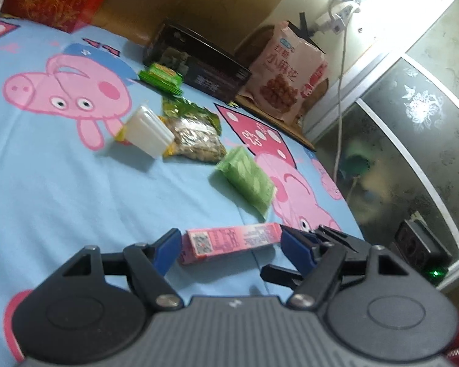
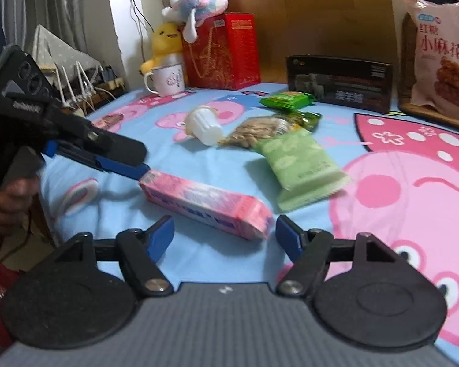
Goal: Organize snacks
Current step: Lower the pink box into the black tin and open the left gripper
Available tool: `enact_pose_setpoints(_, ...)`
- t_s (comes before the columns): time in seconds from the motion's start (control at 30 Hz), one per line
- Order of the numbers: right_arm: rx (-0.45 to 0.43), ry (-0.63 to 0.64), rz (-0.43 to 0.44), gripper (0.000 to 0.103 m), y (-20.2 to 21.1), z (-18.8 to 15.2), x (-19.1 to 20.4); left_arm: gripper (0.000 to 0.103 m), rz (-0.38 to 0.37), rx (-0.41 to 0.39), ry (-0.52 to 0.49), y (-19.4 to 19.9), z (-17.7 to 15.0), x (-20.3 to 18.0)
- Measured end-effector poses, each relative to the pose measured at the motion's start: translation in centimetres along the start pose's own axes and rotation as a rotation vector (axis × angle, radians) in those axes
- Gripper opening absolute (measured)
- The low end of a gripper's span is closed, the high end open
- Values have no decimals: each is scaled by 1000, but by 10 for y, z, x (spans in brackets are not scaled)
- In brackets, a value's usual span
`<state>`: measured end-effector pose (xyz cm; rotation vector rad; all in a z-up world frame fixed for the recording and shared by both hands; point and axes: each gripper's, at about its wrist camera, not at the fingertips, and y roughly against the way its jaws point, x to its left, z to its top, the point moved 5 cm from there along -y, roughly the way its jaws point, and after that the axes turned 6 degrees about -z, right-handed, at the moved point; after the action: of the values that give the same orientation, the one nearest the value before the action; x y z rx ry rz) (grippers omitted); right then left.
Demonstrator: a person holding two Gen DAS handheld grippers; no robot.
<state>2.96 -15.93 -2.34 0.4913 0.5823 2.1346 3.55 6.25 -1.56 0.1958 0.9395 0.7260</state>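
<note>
Snacks sit spread out on our blue bed sheet [image 2: 199,250], so we can sort them. We go for the pink box [image 2: 205,203] first, because it lies nearest. Our left gripper [image 1: 229,241] has its jaws wide around the box ends. Our right gripper [image 2: 223,234] is spread wide too, holding nothing.

Pink snack bag [image 2: 440,58] reads 红糖小麻花 (large dark characters).

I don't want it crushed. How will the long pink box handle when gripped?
The pink box looks like thin cardboard, so probably light and dentable. Flat sides suggest it won't roll. Gripped at one end, it might swing.
</note>
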Motion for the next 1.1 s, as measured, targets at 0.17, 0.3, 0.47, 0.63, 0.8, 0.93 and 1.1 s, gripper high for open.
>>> enact_pose_setpoints(0.17,22,66,-32,65,-6,0,9,64,-16,2,-32,-9,-10,-4)
enact_pose_setpoints(0.3,47,23,-62,51,-15,11,3,64,-38,-42,-39,2,-4,-3)
enact_pose_setpoints(0.47,51,-34,-3,49,-21,32,-1,66,-75,-123,-93,26,18,-8)
enact_pose_setpoints(0.63,-4,-106,31,49,-31,70,-14,66,-37,-164,-138,24,65,-7)
enact_pose_setpoints(0.8,-69,-79,-35,49,-52,115,-33,66,-3,-219,-175,1,136,-5)
enact_pose_setpoints(0.93,-116,-79,-87,49,-78,157,-67,69,22,-236,-193,-34,198,2)
enact_pose_setpoints(1.1,-168,-97,-152,49,-117,203,-119,69,72,-196,-182,-98,265,22)
